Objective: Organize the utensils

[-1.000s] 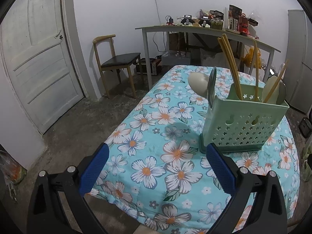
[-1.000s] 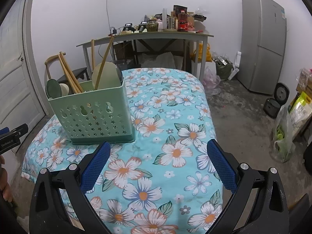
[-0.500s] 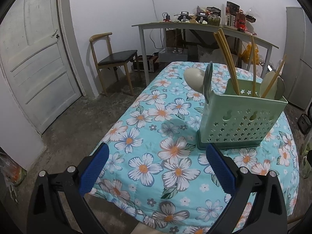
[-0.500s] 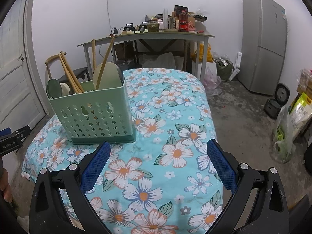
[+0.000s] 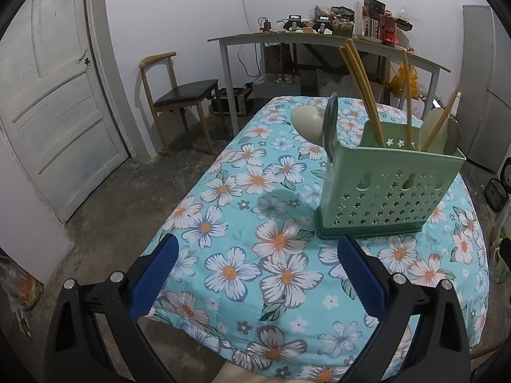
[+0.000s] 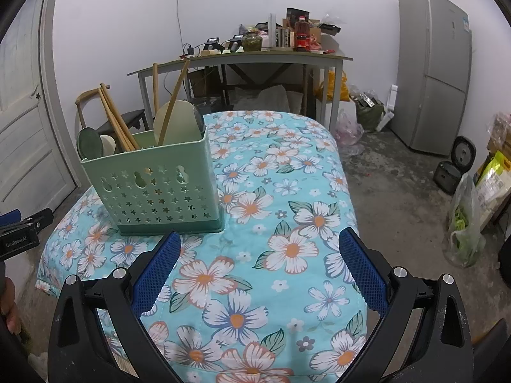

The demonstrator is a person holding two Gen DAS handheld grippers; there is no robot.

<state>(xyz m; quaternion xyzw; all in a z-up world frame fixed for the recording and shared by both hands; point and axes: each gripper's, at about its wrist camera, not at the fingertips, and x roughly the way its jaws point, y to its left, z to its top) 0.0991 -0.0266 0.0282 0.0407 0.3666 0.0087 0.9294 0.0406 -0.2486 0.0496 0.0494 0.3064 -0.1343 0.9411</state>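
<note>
Two grippers, both empty. Left gripper has its blue pads spread wide, hovering over the near edge of the floral tablecloth, nothing between the fingers. Right gripper same: fingers wide apart, holding nothing, above the cloth just right of the holder.

Green utensil holder stands upright on the table, ahead and to the right of the left gripper, ahead-left of the right one. Inside: wooden chopsticks leaning out the top, more sticks in the far compartment, a pale spoon and a dark green spoon at the left end, and pale flat spoon or ladle heads at the other end. Exact compartment split is hard to read.

Progress: no loose utensils visible on the cloth in either view, everything seen is already in the holder. Looks done or nearly done; what might remain is at most tidying inside the holder. Cannot tell if anything lies out of frame.
</note>
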